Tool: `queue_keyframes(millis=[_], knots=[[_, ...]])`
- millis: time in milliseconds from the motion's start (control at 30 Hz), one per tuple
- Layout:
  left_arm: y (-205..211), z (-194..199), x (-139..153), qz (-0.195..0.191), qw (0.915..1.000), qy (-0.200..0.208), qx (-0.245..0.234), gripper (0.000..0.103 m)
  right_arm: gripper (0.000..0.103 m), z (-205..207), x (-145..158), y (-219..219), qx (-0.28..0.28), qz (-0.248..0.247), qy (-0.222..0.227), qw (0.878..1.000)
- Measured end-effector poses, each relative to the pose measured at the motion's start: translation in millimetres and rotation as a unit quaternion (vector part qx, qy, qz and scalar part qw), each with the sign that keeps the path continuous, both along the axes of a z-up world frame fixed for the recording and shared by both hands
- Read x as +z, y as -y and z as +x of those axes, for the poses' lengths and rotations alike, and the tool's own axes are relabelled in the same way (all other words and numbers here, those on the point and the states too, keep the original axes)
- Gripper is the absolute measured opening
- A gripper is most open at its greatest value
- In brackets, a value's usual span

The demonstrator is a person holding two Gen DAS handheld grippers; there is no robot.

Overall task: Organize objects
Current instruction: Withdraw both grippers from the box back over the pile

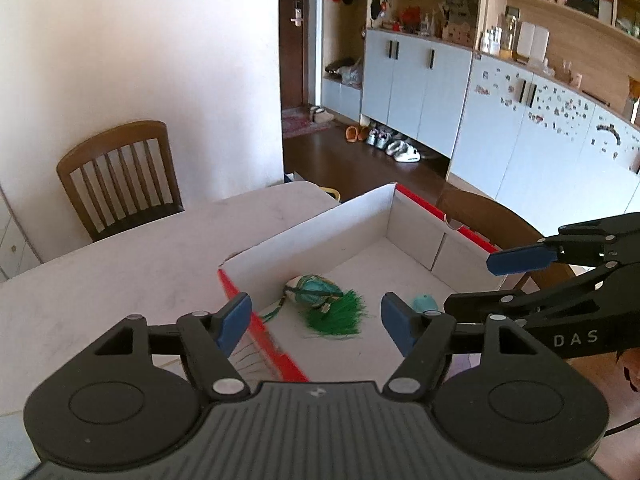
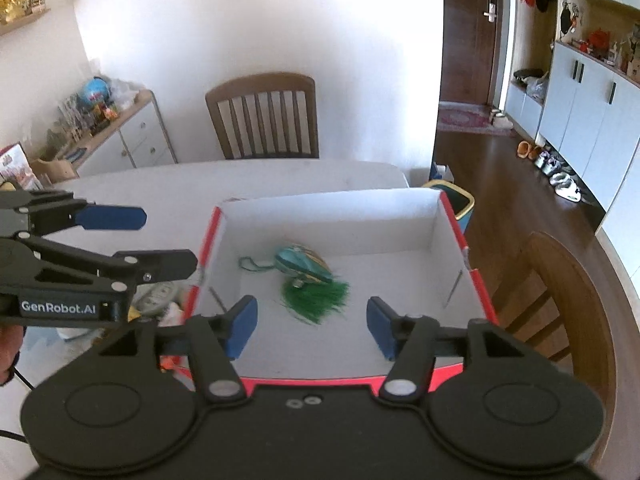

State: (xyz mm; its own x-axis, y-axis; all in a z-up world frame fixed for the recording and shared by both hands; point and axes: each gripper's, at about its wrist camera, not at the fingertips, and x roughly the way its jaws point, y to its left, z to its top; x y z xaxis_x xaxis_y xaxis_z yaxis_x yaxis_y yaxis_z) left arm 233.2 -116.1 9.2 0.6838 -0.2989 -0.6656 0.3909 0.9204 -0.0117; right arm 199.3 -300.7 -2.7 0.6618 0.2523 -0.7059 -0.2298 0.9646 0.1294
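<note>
A white cardboard box [image 1: 320,236] [image 2: 332,212] with a red rim stands on the pale table [image 1: 120,272] [image 2: 168,188]. On its floor lies a teal and cream sachet with a green tassel [image 1: 332,304] [image 2: 312,284]. A small teal object [image 1: 425,302] lies beside it, half hidden behind a finger. My left gripper [image 1: 316,322] [image 2: 160,240] hovers over the box's near left rim, open and holding nothing. My right gripper [image 2: 312,326] [image 1: 496,280] hangs above the box's near edge, also open and empty, well above the sachet.
Several small items [image 2: 160,300] lie on the table left of the box, partly hidden by the left gripper. Wooden chairs stand at the far side [image 2: 264,120] [image 1: 120,176] and at the right [image 2: 560,292]. A bin [image 2: 460,200] stands past the table's far corner.
</note>
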Motion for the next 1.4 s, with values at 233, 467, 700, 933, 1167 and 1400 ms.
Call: queue_keyframes(millis=[233,467,700,933,1167,1400], knots=[[-35,-24,3,-0.012,0.9998,0.008,0.013,0.079,0.074,-27,7,-30,-0.01,0.013,0.025,1.0],[-69,-44,3,-0.02,0.9994,0.015,0.024,0.082,0.086,-48,9,-61,-0.016,0.023,0.047,0.999],[-99,-56,1,-0.037,0.9988,0.013,0.031,0.087,0.093,-60,7,-87,-0.025,0.03,0.054,0.998],[-126,-68,-5,-0.051,0.9978,0.009,0.04,0.092,0.094,-72,4,-110,-0.029,0.036,0.053,0.998],[-152,-79,-10,-0.063,0.9966,0.023,0.049,0.103,0.094,-81,1,-128,-0.035,0.039,0.05,0.997],[-173,-88,-16,-0.064,0.9942,0.048,0.072,0.103,0.094,-86,-4,-146,-0.034,0.039,0.046,0.998]])
